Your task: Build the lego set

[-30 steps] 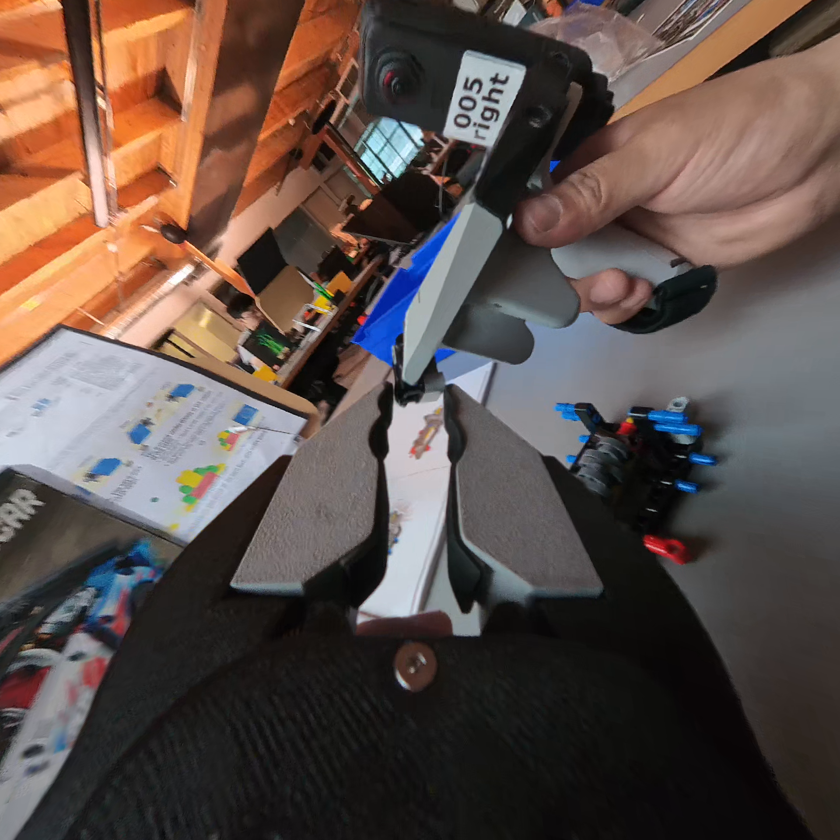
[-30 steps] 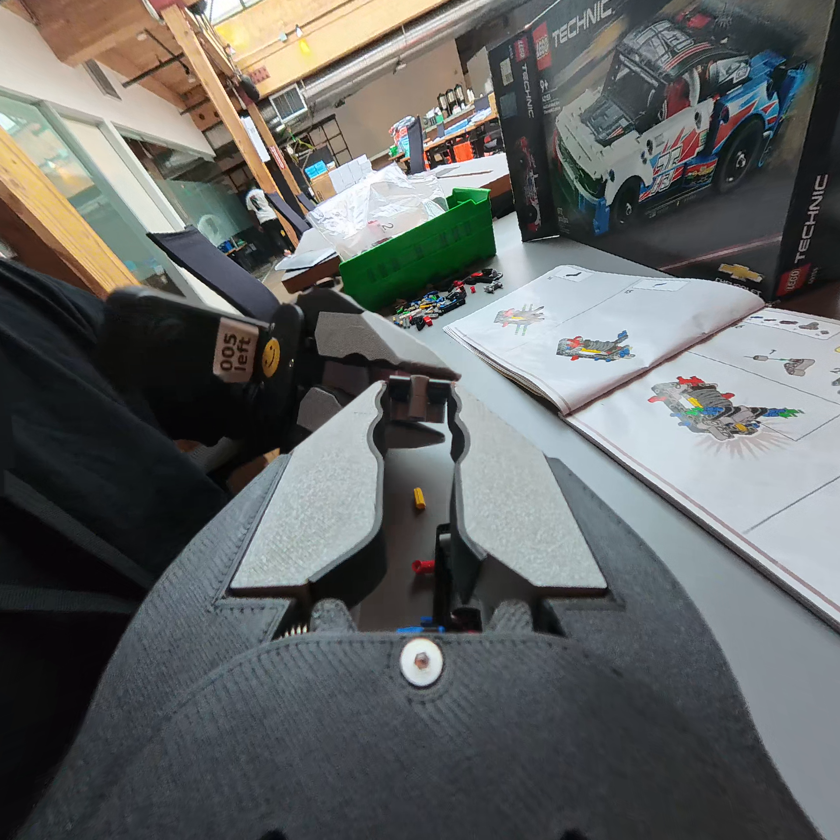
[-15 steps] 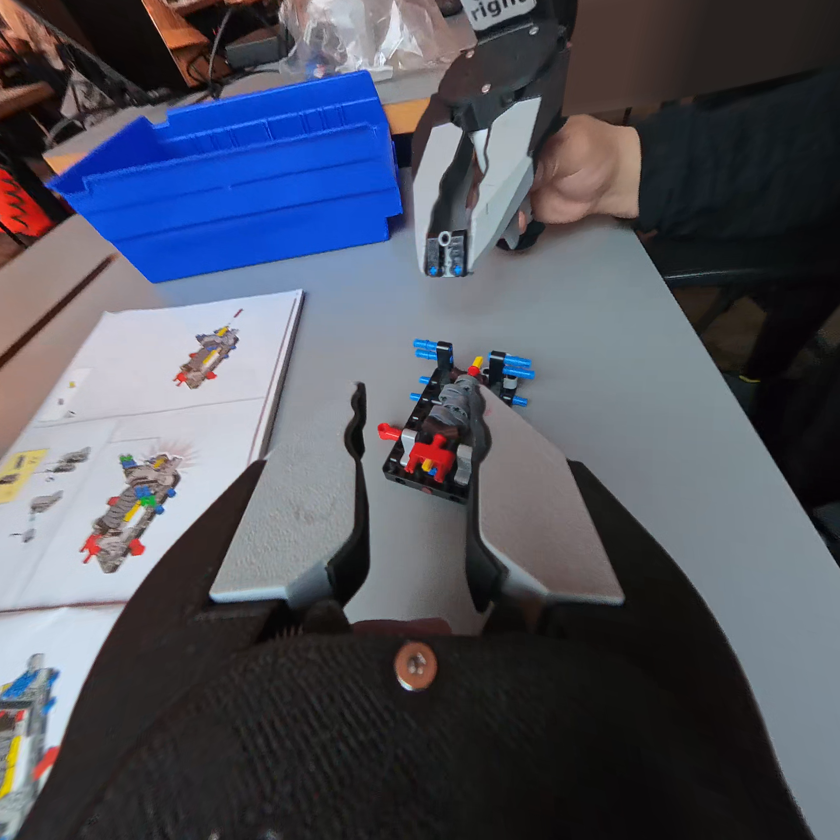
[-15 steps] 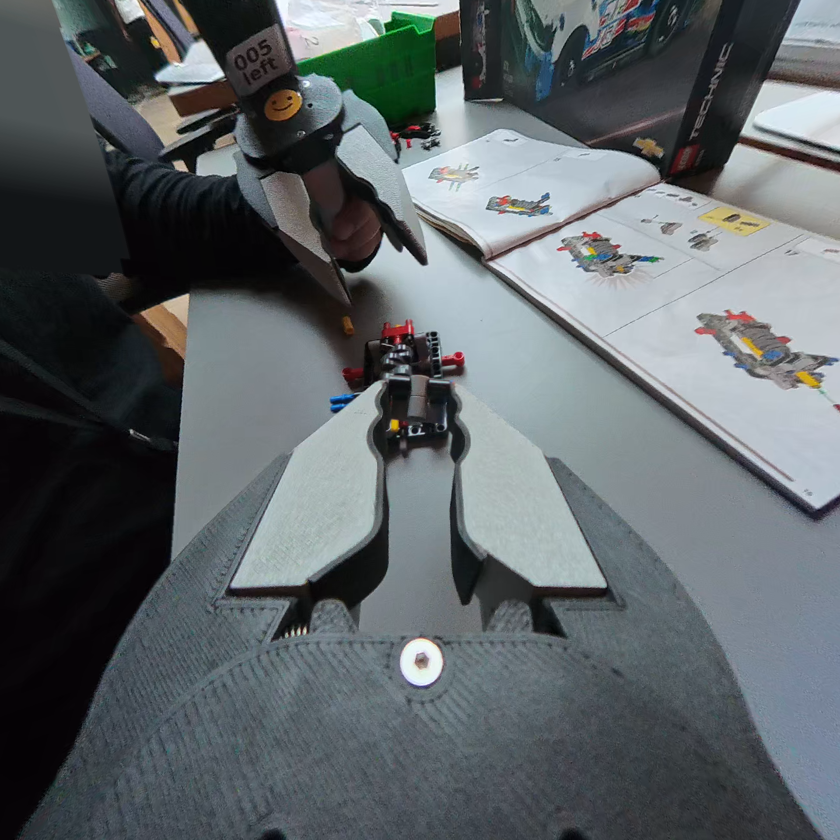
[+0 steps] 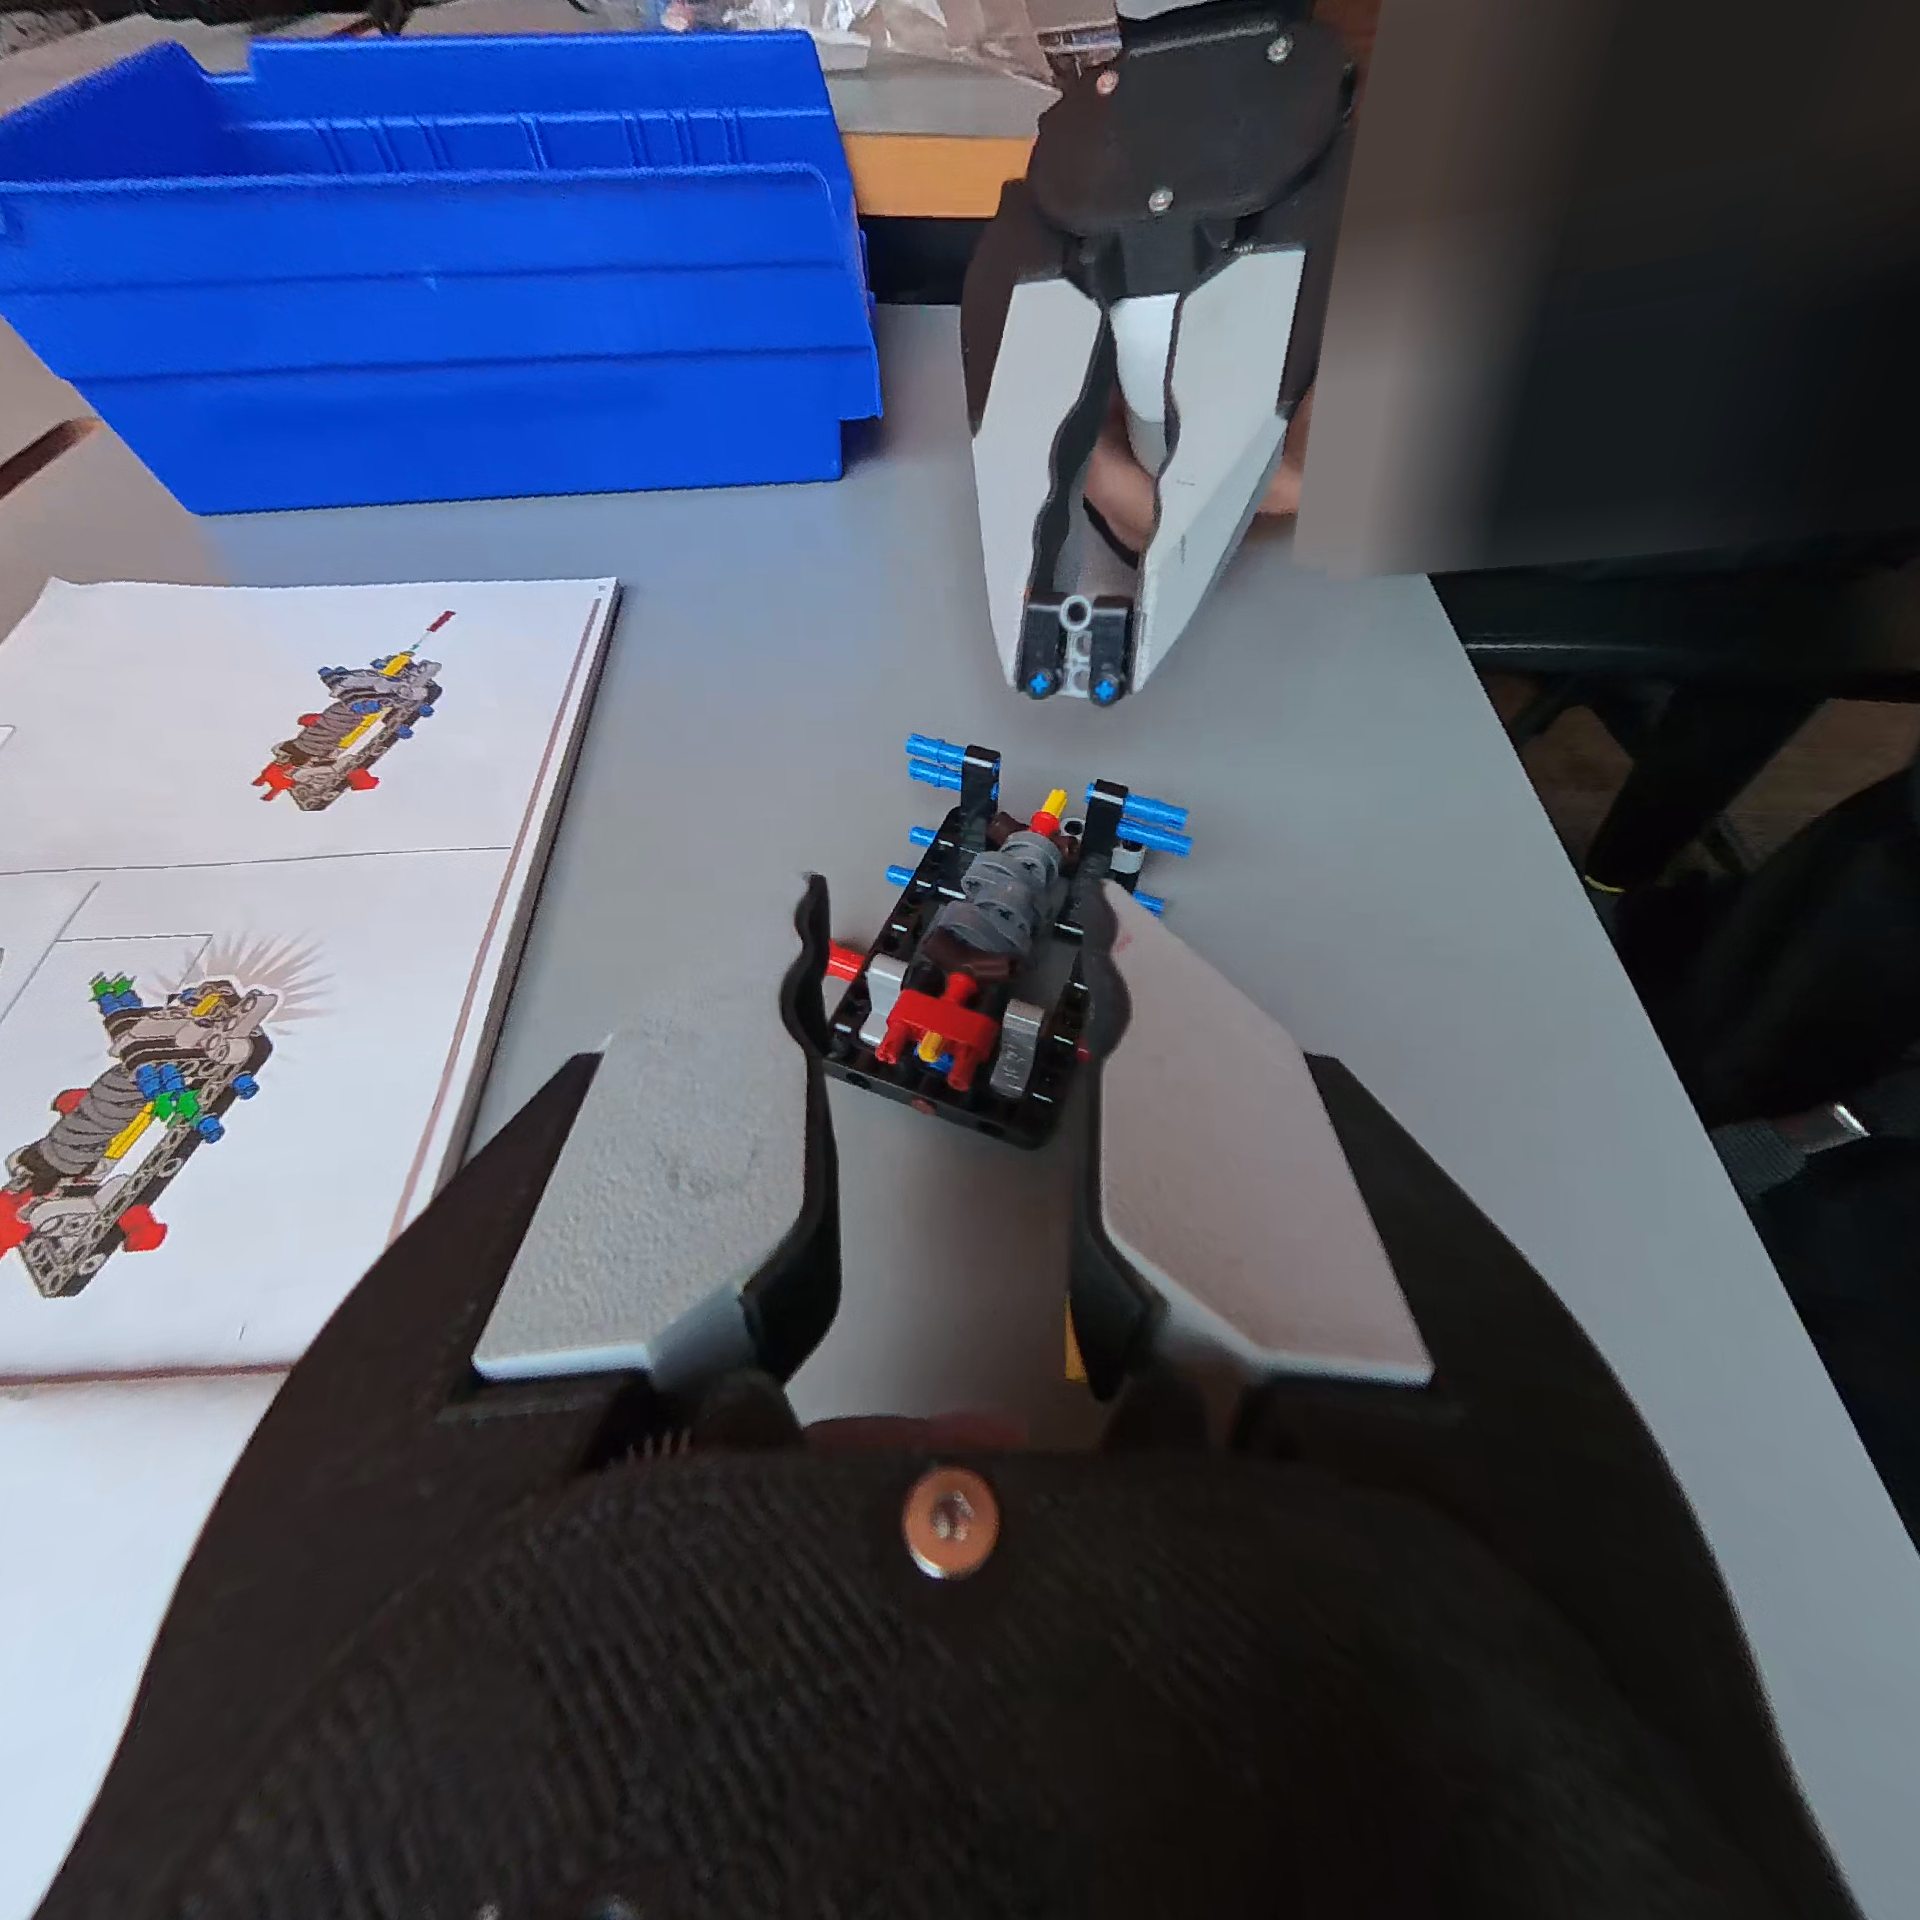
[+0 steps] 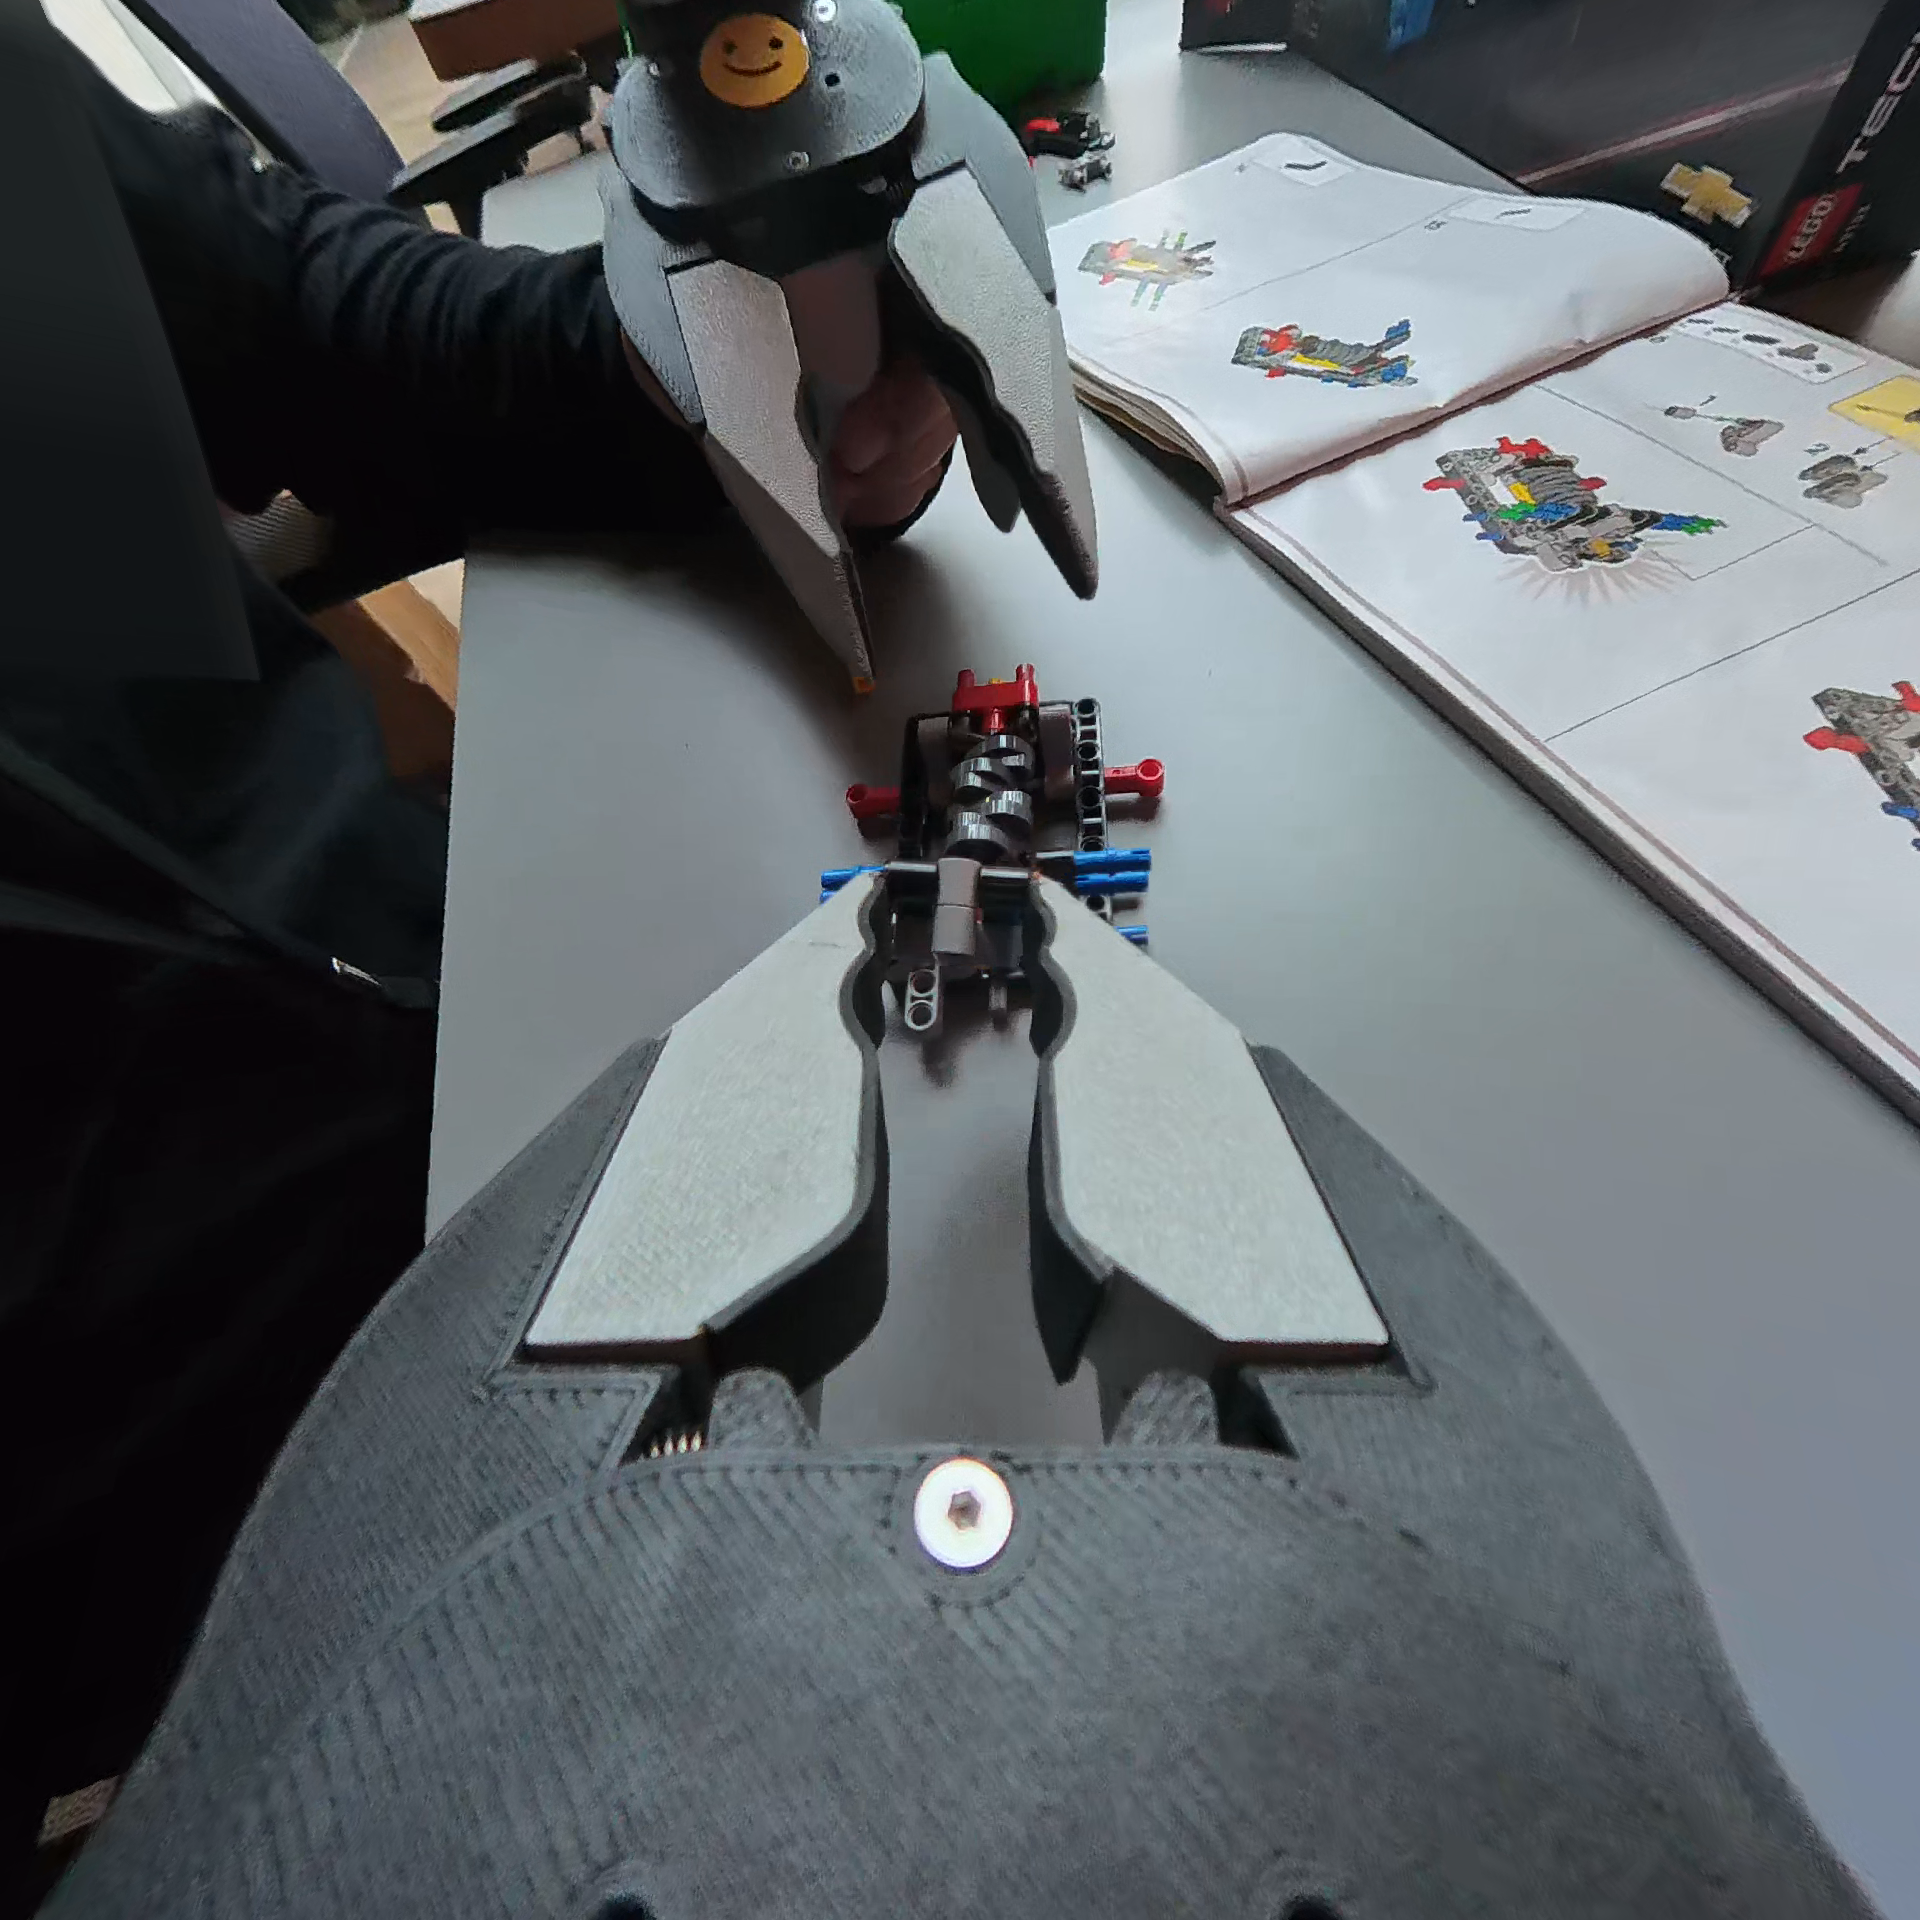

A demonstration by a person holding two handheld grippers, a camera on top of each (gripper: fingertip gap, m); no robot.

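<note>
The half-built lego chassis [image 5: 977, 966] lies flat on the grey table [image 5: 1351, 831], right of the open instruction booklet [image 5: 270, 935]. The left gripper [image 5: 956, 966] is wide open around its near end, holding nothing. The right gripper [image 6: 954, 925] is closed on a small grey and black piece [image 6: 951, 914] with blue pins, just above the far end. I think the chassis can slide if pressed before the left closes, and the pins can miss their holes.

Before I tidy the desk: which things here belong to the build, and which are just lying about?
In use:
- chassis assembly
- small sub-assembly shut in the right gripper
- open instruction booklet
- left gripper, open

Lying about:
- blue bin
- set box
</note>
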